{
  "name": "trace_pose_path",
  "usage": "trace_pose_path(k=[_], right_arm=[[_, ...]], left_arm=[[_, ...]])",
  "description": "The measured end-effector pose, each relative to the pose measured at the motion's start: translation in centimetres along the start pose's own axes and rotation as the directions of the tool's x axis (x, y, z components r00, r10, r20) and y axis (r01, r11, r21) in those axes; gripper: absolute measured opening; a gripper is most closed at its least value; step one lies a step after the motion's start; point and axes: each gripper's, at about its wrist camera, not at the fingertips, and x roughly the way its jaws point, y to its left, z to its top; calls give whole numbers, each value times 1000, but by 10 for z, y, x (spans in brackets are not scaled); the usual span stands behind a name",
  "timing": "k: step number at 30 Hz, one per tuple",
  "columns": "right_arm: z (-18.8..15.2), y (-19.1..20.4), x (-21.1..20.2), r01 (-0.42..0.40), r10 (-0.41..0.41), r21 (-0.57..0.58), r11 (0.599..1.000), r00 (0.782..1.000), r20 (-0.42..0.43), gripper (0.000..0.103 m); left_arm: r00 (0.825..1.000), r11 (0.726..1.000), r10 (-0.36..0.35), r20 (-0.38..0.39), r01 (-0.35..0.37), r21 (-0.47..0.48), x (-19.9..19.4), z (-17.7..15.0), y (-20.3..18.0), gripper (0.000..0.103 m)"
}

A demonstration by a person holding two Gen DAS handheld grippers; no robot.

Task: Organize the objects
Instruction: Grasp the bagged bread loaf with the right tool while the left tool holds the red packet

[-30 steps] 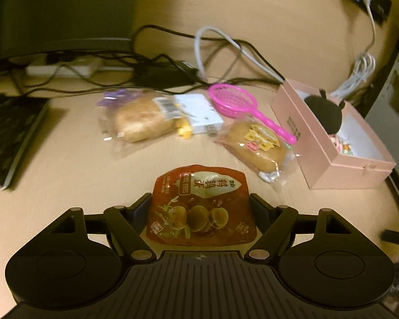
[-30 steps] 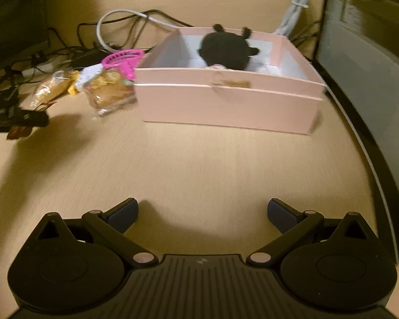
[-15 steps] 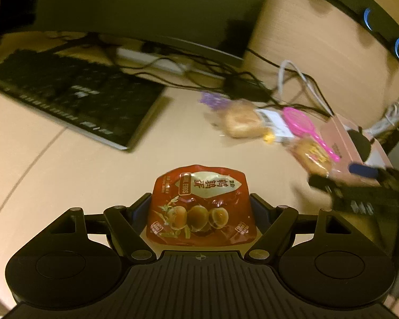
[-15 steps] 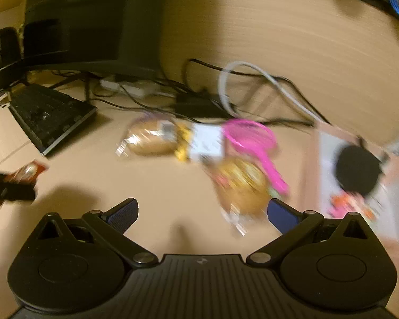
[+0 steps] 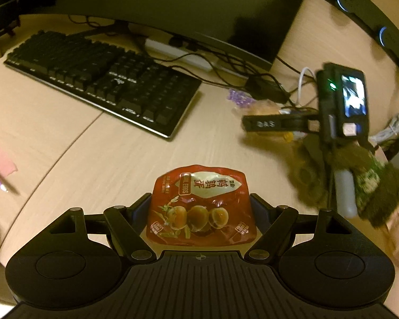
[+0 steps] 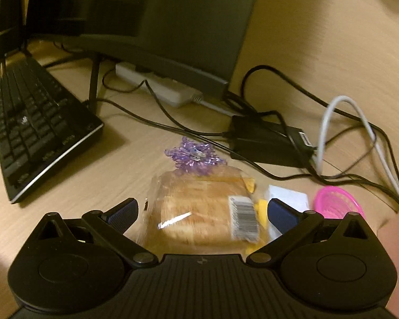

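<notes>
Keyboard: black, lies on the tabletop at the far left, in front of the monitor.
Left gripper: fingers pinching the red quail-egg packet by both side edges, above the tabletop.
Right gripper: fingers spread wide, one on each side of the bagged bread; contact with the bag cannot be told.
Bagged bread: lies on the tabletop; clear wrapper, barcode label on its right part, purple tie at its far end.
White packet: just right of the bread.
Pink strainer: right of the white packet, partly hidden behind the right finger linkage.
Cables: black and white, behind the bread.
</notes>
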Motion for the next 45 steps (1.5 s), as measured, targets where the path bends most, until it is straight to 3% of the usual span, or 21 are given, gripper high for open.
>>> trace_pose_path(k=[1, 7, 13, 19, 23, 25, 27, 30, 33, 37, 39, 42, 45], right_arm=[[0, -1, -1, -9, 9, -3, 1000, 1000, -8, 93], [-13, -8, -41, -33, 33, 3, 999, 999, -3, 70], [-61, -33, -121, -33, 32, 54, 998, 999, 25, 70], [-136, -44, -168, -9, 9, -5, 1000, 995, -96, 70], [-166, -57, -191, 2, -4, -13, 1000, 994, -111, 74], [-174, -60, -199, 31, -34, -25, 999, 994, -105, 90], [-182, -61, -206, 56, -60, -43, 998, 993, -102, 94], [-195, -66, -212, 93, -100, -68, 993, 990, -101, 98], [-213, -78, -219, 200, -208, -91, 976, 974, -94, 98], [-230, -100, -225, 283, -282, -9, 959, 950, -132, 98], [-233, -110, -232, 248, -235, 84, 965, 962, -138, 98], [-229, -115, -245, 121, -97, 238, 964, 989, -114, 103], [-216, -113, -244, 34, -10, 314, 949, 997, -75, 103]], left_arm=[[1000, 1000, -6, -5, 6, 6, 1, 0, -1, 82], [997, 998, -60, -39, 61, 35, 17, 5, -11, 82], [990, 983, -134, -37, 138, 123, 21, 6, -46, 82], [970, 959, -224, -93, 236, 157, 34, -1, -85, 82], [960, 946, -260, -107, 276, 172, 43, -5, -112, 82], [956, 942, -270, -115, 287, 174, 48, -6, -122, 82], [955, 940, -274, -117, 291, 176, 50, -7, -133, 82], [955, 941, -272, -120, 290, 174, 55, -6, -145, 82], [959, 945, -258, -120, 276, 177, 60, -6, -154, 82], [958, 947, -250, -140, 272, 170, 60, -13, -157, 82], [961, 954, -232, -149, 255, 159, 62, -15, -156, 82], [962, 959, -221, -158, 244, 145, 61, -18, -153, 82], [967, 963, -207, -148, 228, 143, 57, -19, -150, 82]])
